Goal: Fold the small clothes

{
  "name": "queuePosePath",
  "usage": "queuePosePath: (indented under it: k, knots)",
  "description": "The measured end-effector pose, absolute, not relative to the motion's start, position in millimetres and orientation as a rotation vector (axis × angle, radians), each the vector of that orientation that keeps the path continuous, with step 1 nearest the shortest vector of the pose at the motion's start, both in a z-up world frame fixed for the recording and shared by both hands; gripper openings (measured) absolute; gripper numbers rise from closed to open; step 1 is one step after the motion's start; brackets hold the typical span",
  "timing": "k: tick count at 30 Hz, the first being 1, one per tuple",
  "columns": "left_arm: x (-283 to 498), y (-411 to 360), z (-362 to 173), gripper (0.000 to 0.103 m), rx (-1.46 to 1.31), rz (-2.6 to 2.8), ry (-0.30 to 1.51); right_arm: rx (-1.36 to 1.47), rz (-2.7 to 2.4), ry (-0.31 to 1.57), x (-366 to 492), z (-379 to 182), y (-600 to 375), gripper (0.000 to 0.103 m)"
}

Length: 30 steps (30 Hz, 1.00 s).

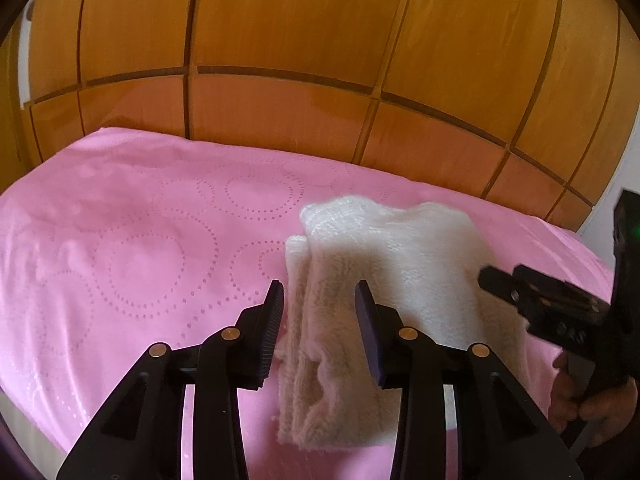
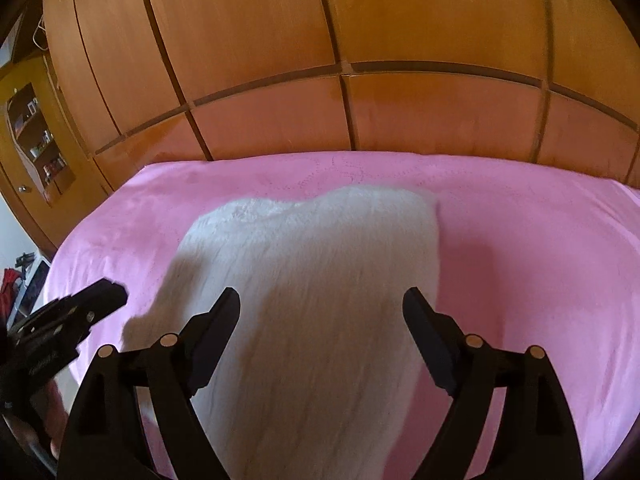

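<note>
From the left wrist, the fluffy white knitted garment (image 1: 360, 280) lies folded in layers on the pink embossed bedspread (image 1: 120, 240), and the left gripper (image 1: 320, 312), jaws apart and gripping nothing, points down over its near-left edge, so a fold looks just laid. From the right wrist, the right gripper (image 2: 320, 320) tilts down over the garment's middle, jaws wide and empty; the next move likely calls for regrasping an edge.

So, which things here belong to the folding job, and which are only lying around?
For the job:
- white fluffy garment, lying folded on the bed
- left hand-held gripper, open
- right hand-held gripper, open

Only around:
- pink bedspread
- wooden wardrobe
- corner shelf with small items
</note>
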<state>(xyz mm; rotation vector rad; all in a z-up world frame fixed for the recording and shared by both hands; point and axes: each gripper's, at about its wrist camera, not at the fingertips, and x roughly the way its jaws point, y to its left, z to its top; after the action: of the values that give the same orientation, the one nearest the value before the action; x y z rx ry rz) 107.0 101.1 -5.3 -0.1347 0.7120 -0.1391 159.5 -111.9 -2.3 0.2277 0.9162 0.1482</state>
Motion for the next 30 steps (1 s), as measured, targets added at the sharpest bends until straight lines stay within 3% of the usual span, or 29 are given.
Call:
queuePosePath:
  k: [1, 2, 12, 17, 19, 27, 30]
  knots:
    - [104.7, 100.5, -4.6, 0.053, -0.139, -0.143, 0.704, 0.230, 0.147, 0.920, 154.0, -4.2, -110.6, 0.084]
    - [102.6, 100.5, -4.5, 0.054, -0.143, -0.145, 0.699, 0.230, 0.144, 0.922, 150.7, -5.0, -108.9, 0.084]
    - [99.8, 101.8, -12.5, 0.054, -0.144, -0.124, 0.717, 0.305, 0.089, 0.982, 107.4, -26.6, -121.2, 0.089]
    - [122.8, 107.0, -54.3, 0.054, -0.111, -0.046, 0.843, 0.335, 0.105, 1.027, 107.3, -45.9, -115.2, 0.089]
    - [124.4, 109.3, -64.7, 0.060, -0.103, -0.034, 0.846, 0.349, 0.115, 1.041, 108.7, -50.8, -113.2, 0.089]
    - [108.5, 111.5, -35.7, 0.060, -0.116, -0.053, 0.772, 0.400, 0.211, 1.012, 107.8, -32.1, -134.5, 0.093]
    - [102.3, 108.3, -23.7, 0.072, -0.115, -0.065, 0.740, 0.459, 0.219, 0.984, 109.9, -24.7, -155.6, 0.095]
